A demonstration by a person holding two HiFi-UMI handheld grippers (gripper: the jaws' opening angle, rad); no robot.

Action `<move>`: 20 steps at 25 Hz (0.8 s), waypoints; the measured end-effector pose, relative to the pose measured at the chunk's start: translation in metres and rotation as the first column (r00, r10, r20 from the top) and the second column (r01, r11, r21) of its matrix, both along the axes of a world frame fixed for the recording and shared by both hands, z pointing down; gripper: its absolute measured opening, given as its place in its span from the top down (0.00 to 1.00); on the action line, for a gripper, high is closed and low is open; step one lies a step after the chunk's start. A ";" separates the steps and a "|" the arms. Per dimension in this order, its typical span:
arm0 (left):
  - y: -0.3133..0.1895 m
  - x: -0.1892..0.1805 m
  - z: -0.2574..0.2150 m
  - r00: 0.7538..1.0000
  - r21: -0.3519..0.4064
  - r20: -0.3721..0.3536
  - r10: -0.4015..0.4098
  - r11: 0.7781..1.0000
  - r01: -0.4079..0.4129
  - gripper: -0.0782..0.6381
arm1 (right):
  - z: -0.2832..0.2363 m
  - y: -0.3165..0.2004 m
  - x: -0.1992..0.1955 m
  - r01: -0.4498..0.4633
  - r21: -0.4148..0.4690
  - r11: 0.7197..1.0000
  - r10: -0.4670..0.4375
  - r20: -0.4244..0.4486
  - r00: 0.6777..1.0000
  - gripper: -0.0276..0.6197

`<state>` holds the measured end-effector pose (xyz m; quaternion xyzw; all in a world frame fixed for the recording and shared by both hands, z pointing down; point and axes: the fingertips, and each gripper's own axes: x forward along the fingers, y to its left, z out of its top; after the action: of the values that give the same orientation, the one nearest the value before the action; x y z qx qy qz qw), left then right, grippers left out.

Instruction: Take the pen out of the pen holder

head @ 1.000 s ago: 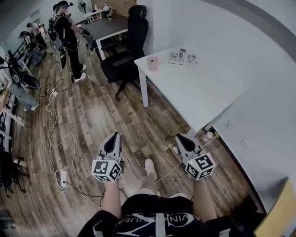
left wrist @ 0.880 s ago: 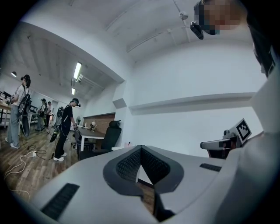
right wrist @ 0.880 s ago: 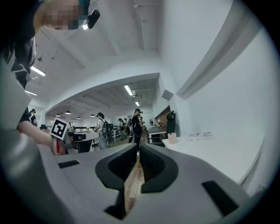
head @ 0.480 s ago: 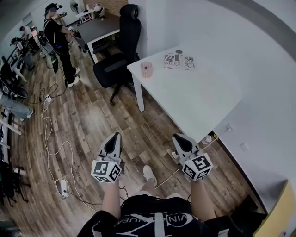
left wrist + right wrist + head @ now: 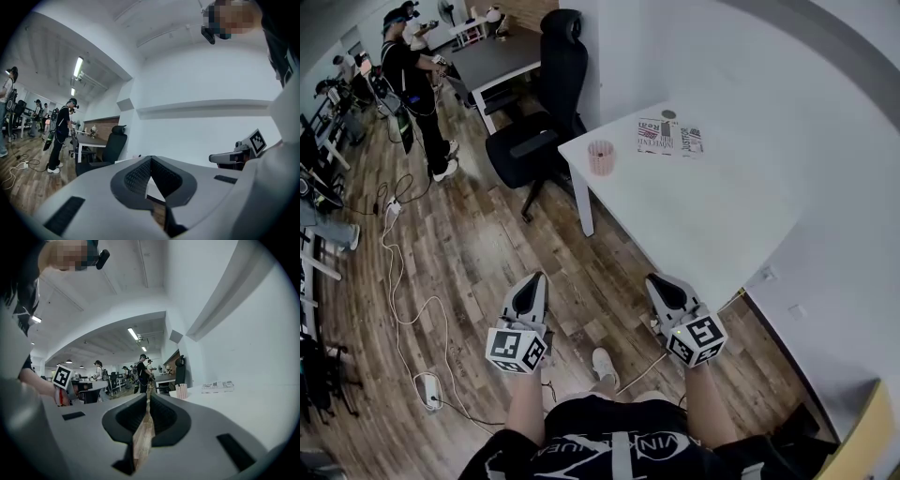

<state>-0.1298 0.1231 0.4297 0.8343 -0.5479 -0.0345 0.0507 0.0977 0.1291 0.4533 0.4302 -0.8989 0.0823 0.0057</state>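
Observation:
A pink mesh pen holder [image 5: 600, 157] stands near the far left corner of the white table [image 5: 712, 216]; I cannot make out a pen in it. The right gripper view shows the same holder [image 5: 181, 391] small and far off on the table edge. My left gripper [image 5: 532, 281] and right gripper [image 5: 655, 282] hang side by side over the wooden floor, well short of the table. Both are shut with nothing between the jaws. In the left gripper view the jaws [image 5: 150, 160] meet at their tips, and the right gripper's marker cube [image 5: 257, 138] shows at the right.
Printed booklets [image 5: 668, 138] lie on the table behind the holder. A black office chair [image 5: 539, 112] stands left of the table's corner leg [image 5: 585, 208]. Cables and a power strip [image 5: 428, 391] lie on the floor at left. A person [image 5: 408, 70] stands far back left.
The head view has closed in on the table; the pen holder and booklets sit lower in the frame. Both grippers stay shut and keep their place before me.

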 end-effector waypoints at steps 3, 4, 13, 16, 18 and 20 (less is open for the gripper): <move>-0.022 -0.010 0.000 1.000 -0.005 0.001 -0.006 1.000 0.006 0.87 | -0.002 -0.025 -0.009 0.004 0.000 1.000 -0.004 -0.002 1.000 0.90; -0.030 -0.014 0.001 1.000 -0.007 -0.001 -0.010 1.000 0.010 0.87 | -0.001 -0.033 -0.012 0.008 -0.001 1.000 -0.008 -0.003 1.000 0.90; -0.090 -0.034 0.019 1.000 -0.036 -0.014 -0.018 0.999 0.018 0.87 | 0.010 -0.099 -0.038 0.036 -0.024 0.999 -0.036 -0.005 0.999 0.90; -0.102 -0.042 0.024 1.000 -0.045 -0.014 -0.019 0.999 0.019 0.87 | 0.014 -0.114 -0.043 0.028 -0.023 0.999 -0.028 -0.007 1.000 0.90; -0.108 -0.045 0.028 1.000 -0.050 -0.013 -0.023 0.998 0.022 0.87 | 0.018 -0.121 -0.045 0.027 -0.027 0.999 -0.027 -0.011 1.000 0.90; -0.113 -0.045 0.030 1.000 -0.055 -0.015 -0.023 0.998 0.022 0.87 | 0.021 -0.126 -0.047 0.030 -0.034 0.999 -0.030 -0.015 0.999 0.90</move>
<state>-0.1746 0.0103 0.4597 0.8262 -0.5575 -0.0264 0.0773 0.0507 0.0033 0.4745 0.4171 -0.9037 0.0943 0.0211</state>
